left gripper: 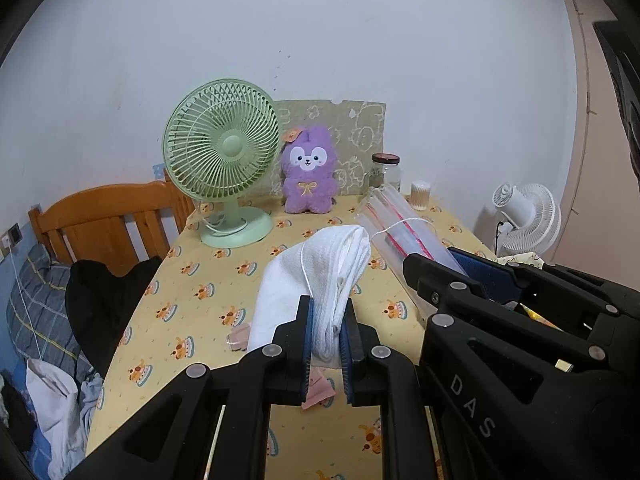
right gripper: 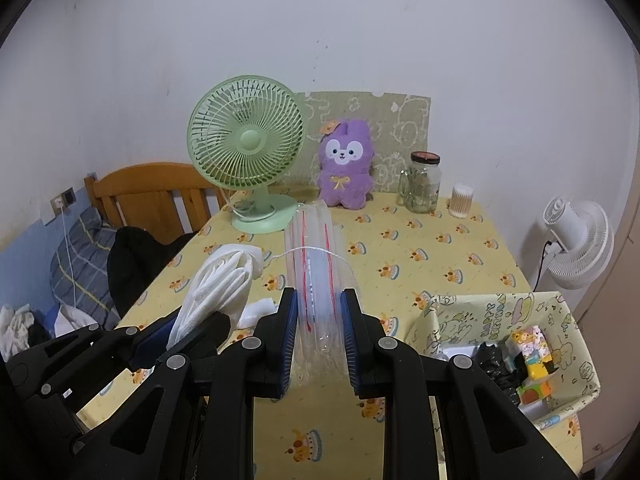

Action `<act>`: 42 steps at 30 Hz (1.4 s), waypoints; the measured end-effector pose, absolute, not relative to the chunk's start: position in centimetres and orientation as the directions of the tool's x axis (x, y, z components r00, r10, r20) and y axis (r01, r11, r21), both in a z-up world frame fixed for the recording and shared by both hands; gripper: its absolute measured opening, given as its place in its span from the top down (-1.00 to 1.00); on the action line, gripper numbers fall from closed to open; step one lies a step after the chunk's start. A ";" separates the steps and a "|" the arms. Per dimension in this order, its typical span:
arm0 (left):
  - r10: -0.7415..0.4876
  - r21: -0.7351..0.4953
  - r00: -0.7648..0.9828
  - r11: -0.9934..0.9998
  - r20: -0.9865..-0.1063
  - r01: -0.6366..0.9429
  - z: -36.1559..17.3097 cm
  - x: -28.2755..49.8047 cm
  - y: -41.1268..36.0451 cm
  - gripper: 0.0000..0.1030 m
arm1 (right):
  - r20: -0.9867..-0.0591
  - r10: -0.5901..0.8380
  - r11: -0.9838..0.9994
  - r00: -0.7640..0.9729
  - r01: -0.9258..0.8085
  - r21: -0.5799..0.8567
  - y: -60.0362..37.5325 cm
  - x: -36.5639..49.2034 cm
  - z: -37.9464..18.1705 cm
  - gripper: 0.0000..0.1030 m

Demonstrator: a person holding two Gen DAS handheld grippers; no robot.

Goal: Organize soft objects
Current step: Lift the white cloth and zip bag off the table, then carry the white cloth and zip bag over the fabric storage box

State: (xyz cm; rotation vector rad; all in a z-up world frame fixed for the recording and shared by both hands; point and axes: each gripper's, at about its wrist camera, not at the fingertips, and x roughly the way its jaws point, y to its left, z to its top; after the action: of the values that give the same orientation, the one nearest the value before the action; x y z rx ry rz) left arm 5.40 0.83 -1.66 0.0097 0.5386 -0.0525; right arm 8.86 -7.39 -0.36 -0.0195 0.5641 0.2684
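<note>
My left gripper point(left gripper: 326, 330) is shut on a folded white cloth point(left gripper: 320, 276), held above the yellow-clothed table point(left gripper: 224, 280). The cloth also shows in the right wrist view point(right gripper: 224, 284), where the left gripper point(right gripper: 192, 330) sits at the lower left. My right gripper point(right gripper: 320, 320) is shut on a clear plastic zip bag with red seal lines point(right gripper: 318, 256). The bag also shows in the left wrist view point(left gripper: 400, 232), with the right gripper point(left gripper: 452, 276) at the right. A white string point(right gripper: 308, 250) runs from the cloth across the bag. A purple plush toy point(right gripper: 346, 168) stands at the table's back.
A green desk fan point(right gripper: 248, 152) stands at the back left. A glass jar point(right gripper: 424, 184) and a cotton swab tub point(right gripper: 462, 200) stand at the back right. A paper-lined box with small items point(right gripper: 520, 344) is at the right. A wooden headboard point(left gripper: 104, 216) and bed lie left. A white fan point(right gripper: 580, 240) stands right.
</note>
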 end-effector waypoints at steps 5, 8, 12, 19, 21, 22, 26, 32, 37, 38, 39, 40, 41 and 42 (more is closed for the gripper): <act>-0.055 0.000 0.859 0.998 -0.509 0.064 -1.5 5.6 -0.1 0.81 | -0.526 0.241 0.967 0.816 -0.250 0.056 -8.3 8.9 -0.2 0.51; -0.064 0.000 0.861 0.997 -0.505 0.073 -1.4 5.8 -0.7 0.81 | -0.523 0.233 0.969 0.820 -0.242 0.053 -9.0 9.1 0.0 0.51; -0.078 0.000 0.862 0.996 -0.500 0.089 -1.2 6.1 -1.8 0.81 | -0.519 0.221 0.972 0.826 -0.231 0.047 -10.0 9.1 0.2 0.51; -0.103 0.002 0.862 0.993 -0.497 0.120 -1.0 6.5 -3.5 0.81 | -0.516 0.198 0.977 0.833 -0.207 0.041 -11.8 9.2 0.4 0.51; -0.110 0.005 0.862 0.992 -0.494 0.130 -0.9 6.6 -4.1 0.81 | -0.514 0.193 0.979 0.836 -0.202 0.040 -12.3 9.2 0.4 0.51; -0.114 0.006 0.862 0.991 -0.493 0.134 -0.9 6.7 -4.4 0.81 | -0.513 0.190 0.979 0.837 -0.198 0.039 -12.6 9.3 0.4 0.51; -0.126 0.011 0.861 0.988 -0.492 0.151 -0.9 6.8 -5.5 0.81 | -0.511 0.179 0.982 0.841 -0.185 0.038 -13.8 9.4 0.5 0.51; -0.137 0.024 0.859 0.985 -0.493 0.171 -0.9 7.1 -7.3 0.81 | -0.506 0.159 0.986 0.848 -0.163 0.036 -15.7 9.5 0.3 0.51; -0.148 0.036 0.855 0.981 -0.496 0.191 -0.9 7.5 -9.1 0.80 | -0.505 0.147 0.988 0.850 -0.145 0.043 -17.3 9.6 0.2 0.51; -0.152 0.037 0.854 0.980 -0.498 0.197 -0.9 7.6 -9.4 0.80 | -0.506 0.143 0.989 0.851 -0.140 0.045 -17.7 9.6 0.2 0.51; -0.156 0.038 0.853 0.979 -0.499 0.201 -0.9 7.7 -9.8 0.80 | -0.506 0.141 0.990 0.851 -0.136 0.045 -18.0 9.6 0.1 0.51; -0.161 0.038 0.851 0.978 -0.500 0.207 -0.9 7.8 -10.1 0.80 | -0.507 0.134 0.991 0.851 -0.128 0.046 -18.4 9.6 0.1 0.51; -0.169 0.040 0.849 0.975 -0.501 0.217 -1.0 7.9 -10.6 0.79 | -0.508 0.128 0.992 0.852 -0.121 0.047 -18.8 9.6 0.0 0.51; -0.175 0.040 0.847 0.974 -0.501 0.225 -1.0 8.1 -10.9 0.79 | -0.510 0.119 0.993 0.852 -0.112 0.045 -19.4 9.6 -0.1 0.51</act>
State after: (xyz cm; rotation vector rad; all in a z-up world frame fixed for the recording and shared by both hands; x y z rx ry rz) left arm 8.08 -10.87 -1.04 0.0982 0.5187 -0.2109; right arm 9.60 -19.35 -0.05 0.0144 0.5372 0.1214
